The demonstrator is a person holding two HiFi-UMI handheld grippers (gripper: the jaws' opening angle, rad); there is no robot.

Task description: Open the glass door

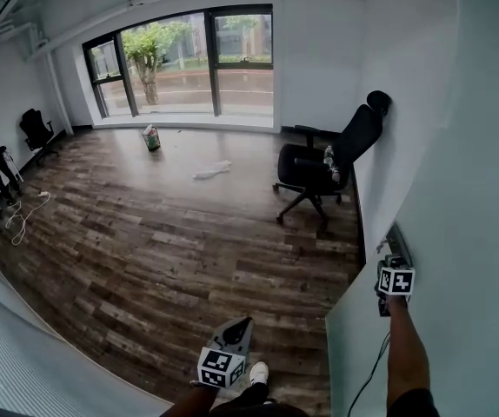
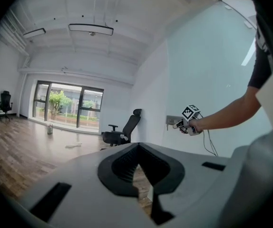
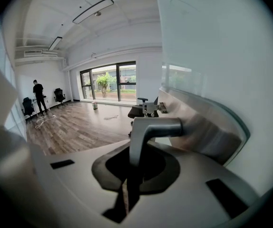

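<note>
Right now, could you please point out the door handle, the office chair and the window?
door handle [image 3: 160,127]: right gripper view, lever bar.
office chair [image 1: 302,165]: head view, seat.
window [image 1: 243,55]: head view, right pane.

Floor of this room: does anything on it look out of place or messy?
Yes. A crumpled white scrap lies loose on the wooden floor before the window, a white cable trails in loops at the left, and the black office chair sits shoved back against the right wall.
</note>
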